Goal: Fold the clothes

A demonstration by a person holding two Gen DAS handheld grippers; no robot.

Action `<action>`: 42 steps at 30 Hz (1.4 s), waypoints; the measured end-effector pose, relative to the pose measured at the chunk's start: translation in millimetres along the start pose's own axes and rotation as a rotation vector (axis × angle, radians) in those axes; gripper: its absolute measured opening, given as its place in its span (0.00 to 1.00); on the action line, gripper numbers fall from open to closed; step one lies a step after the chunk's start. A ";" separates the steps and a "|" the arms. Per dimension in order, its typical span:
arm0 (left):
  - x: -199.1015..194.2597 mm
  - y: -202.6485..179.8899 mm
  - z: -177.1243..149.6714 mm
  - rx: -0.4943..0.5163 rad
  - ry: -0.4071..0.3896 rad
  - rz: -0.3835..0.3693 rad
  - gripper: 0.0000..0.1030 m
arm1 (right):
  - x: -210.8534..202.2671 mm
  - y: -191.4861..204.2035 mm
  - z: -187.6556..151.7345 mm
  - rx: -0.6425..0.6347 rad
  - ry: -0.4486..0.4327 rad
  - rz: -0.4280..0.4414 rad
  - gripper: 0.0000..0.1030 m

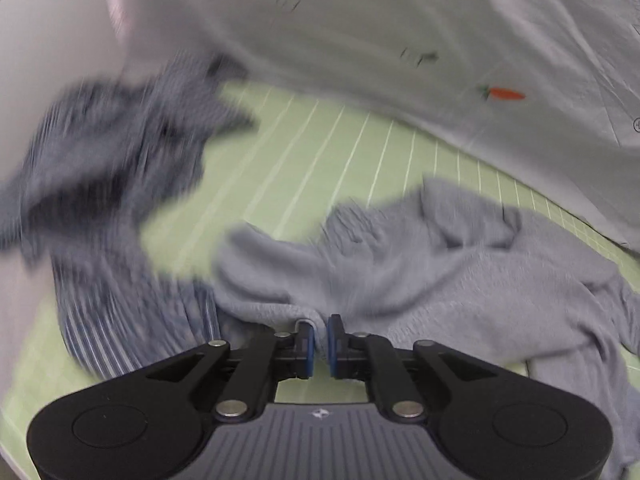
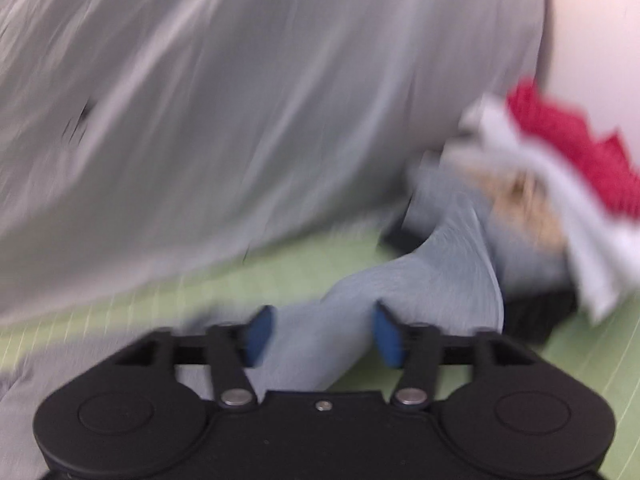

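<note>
In the left wrist view a crumpled grey-blue garment (image 1: 460, 280) lies on the green gridded mat (image 1: 300, 168). My left gripper (image 1: 321, 336) is narrowed onto a fold at its near edge, and that fold sits pinched between the blue pads. In the right wrist view a strip of the same grey-blue fabric (image 2: 420, 280) runs up between the fingers of my right gripper (image 2: 324, 336). Those jaws stand wide apart, and the pads (image 2: 260, 336) do not squeeze the cloth. Both views are blurred by motion.
A blue-and-white striped shirt (image 1: 112, 168) lies bunched at the left of the mat. A white sheet (image 1: 400, 20) with a carrot print (image 1: 506, 94) covers the back. At the right are a red cloth (image 2: 572, 148), a white cloth (image 2: 560, 200) and something black (image 2: 532, 316).
</note>
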State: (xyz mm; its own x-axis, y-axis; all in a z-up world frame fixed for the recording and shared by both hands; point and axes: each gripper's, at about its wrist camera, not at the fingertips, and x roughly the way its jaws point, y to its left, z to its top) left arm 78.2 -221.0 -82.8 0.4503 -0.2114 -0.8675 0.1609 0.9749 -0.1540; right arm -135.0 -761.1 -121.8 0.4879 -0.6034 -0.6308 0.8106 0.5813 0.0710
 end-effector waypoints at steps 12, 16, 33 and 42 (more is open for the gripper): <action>7.0 38.3 -7.4 -0.253 -0.032 -0.053 0.66 | -50.0 -15.9 -107.5 0.131 0.148 -0.107 1.00; 30.3 39.6 -3.8 -0.270 0.014 -0.022 0.67 | -54.2 -29.2 -122.2 0.129 0.174 -0.180 1.00; 68.7 41.5 -18.0 -0.272 0.062 -0.095 0.53 | -44.6 -16.9 -145.9 0.088 0.270 -0.223 1.00; 67.7 101.7 -7.4 -0.317 0.035 -0.030 0.04 | -65.4 9.6 -155.4 0.075 0.261 -0.232 1.00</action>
State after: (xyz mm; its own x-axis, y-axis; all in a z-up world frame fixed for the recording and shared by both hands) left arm 118.6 -135.6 -160.7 0.4184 -0.2431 -0.8751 -0.1106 0.9427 -0.3148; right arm -209.5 -631.3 -200.0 0.1962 -0.5491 -0.8124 0.9166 0.3971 -0.0470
